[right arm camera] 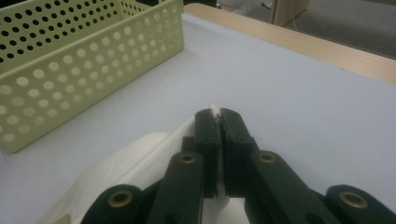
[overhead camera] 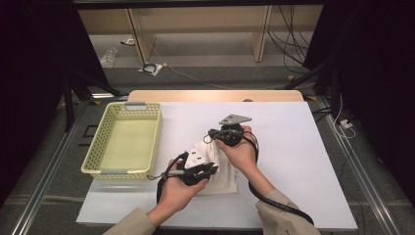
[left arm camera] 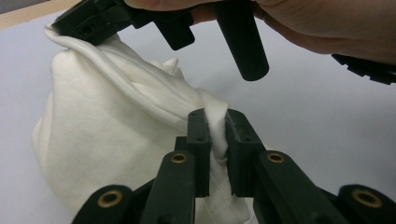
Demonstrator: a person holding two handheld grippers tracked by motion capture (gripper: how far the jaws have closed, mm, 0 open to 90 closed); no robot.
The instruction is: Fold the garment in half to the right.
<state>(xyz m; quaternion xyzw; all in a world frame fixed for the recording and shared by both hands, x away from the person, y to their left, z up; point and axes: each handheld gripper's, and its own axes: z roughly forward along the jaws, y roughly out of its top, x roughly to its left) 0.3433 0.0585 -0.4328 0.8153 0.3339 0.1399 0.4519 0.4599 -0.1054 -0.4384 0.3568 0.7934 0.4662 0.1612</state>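
Setting: a lab or recording workspace. A table [overhead camera: 293, 147] covered by a plain white sheet is flanked by metal rails [overhead camera: 364, 181] and dark screens [overhead camera: 372, 58]. Loose cables [overhead camera: 288, 41] are strewn over grey carpet [overhead camera: 205, 73]; bare wooden furniture legs [overhead camera: 259, 34] are seen behind.

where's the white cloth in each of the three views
High view: the white cloth lies low of centre on the table, between the two hands, right of the basket.
Left gripper view: cloth bulks at left and centre, a fold pinched in the left gripper.
Right gripper view: cloth at bottom left, its edge pinched in the right gripper.
Shared landmark: the white table top, seen around the cloth in all three views.
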